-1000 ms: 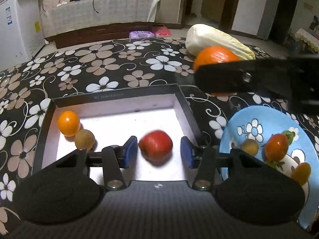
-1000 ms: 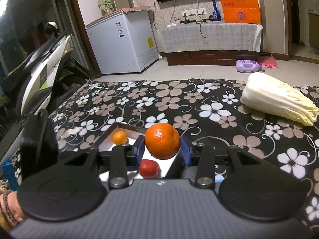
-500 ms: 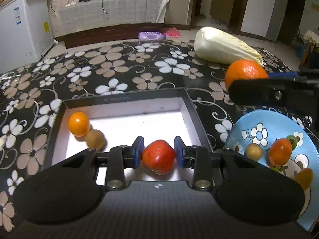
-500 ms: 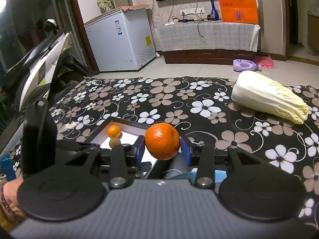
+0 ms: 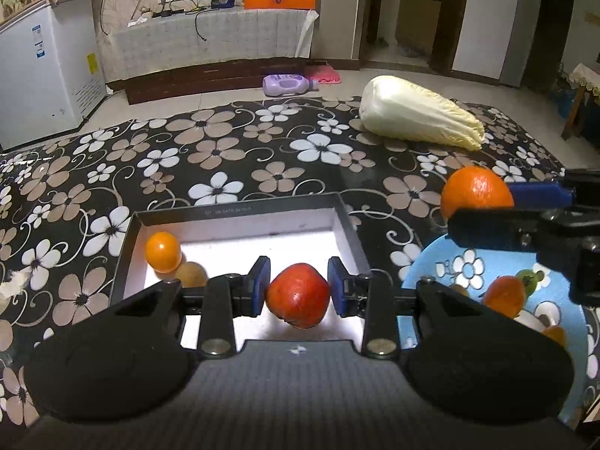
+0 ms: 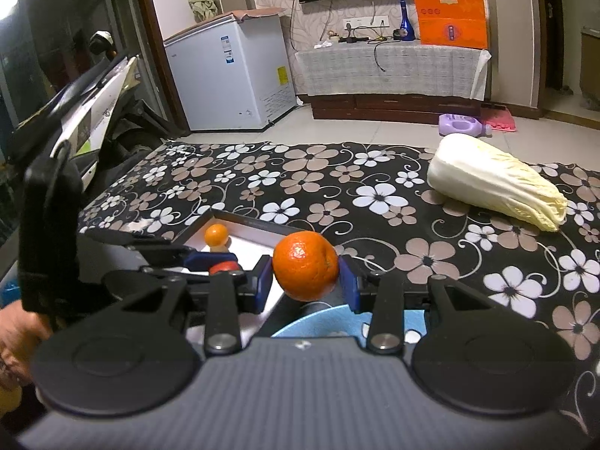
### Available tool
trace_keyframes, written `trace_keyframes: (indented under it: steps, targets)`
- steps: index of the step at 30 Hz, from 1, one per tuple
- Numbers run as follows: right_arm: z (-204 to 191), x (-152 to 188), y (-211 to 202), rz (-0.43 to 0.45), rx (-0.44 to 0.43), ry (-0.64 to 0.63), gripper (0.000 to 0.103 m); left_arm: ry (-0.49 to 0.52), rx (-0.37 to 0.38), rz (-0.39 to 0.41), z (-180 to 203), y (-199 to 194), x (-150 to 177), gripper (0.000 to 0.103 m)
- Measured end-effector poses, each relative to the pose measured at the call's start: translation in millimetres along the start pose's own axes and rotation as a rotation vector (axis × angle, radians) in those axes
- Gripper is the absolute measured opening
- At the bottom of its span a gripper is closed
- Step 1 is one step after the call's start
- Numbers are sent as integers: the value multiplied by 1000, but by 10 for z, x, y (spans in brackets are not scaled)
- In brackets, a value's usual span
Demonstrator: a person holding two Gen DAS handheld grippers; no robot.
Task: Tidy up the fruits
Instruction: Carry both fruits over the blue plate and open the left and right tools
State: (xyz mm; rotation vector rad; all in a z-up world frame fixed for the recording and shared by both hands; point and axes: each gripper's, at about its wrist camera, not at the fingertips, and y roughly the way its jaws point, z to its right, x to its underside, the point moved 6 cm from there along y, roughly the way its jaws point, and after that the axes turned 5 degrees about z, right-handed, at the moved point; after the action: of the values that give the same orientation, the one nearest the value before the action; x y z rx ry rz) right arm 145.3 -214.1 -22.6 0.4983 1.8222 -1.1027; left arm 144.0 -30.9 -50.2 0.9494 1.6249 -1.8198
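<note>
Left wrist view: left gripper (image 5: pixel 298 291) clamps the red fruit (image 5: pixel 299 295) over the white-floored box (image 5: pixel 240 214), ready to sort.
Right gripper (image 6: pixel 304 278): pinching the orange (image 6: pixel 304 265), held above the blue plate (image 6: pixel 318 320).
Box: small orange (image 5: pixel 162 251) and brown fruit (image 5: pixel 191 273) parked in its corner.
Hidden: plate fruits partly covered by the right gripper; brown fruit half behind a finger.
</note>
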Motion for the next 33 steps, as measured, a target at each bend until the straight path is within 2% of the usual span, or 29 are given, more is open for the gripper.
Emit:
trace_keyframes:
  steps: [6, 16, 26, 33]
  targets:
    - [122, 32, -99, -3, 20, 0, 42, 13, 44, 30, 213, -103, -87, 39]
    - [473, 212, -193, -54, 89, 9, 42, 30, 178, 45, 734, -245, -98, 39]
    - [723, 385, -83, -112, 150, 28, 42, 148, 310, -9, 1312, -365, 271, 39]
    - [676, 461, 96, -152, 173, -9, 42, 198, 345, -44, 1471, -343, 451, 39]
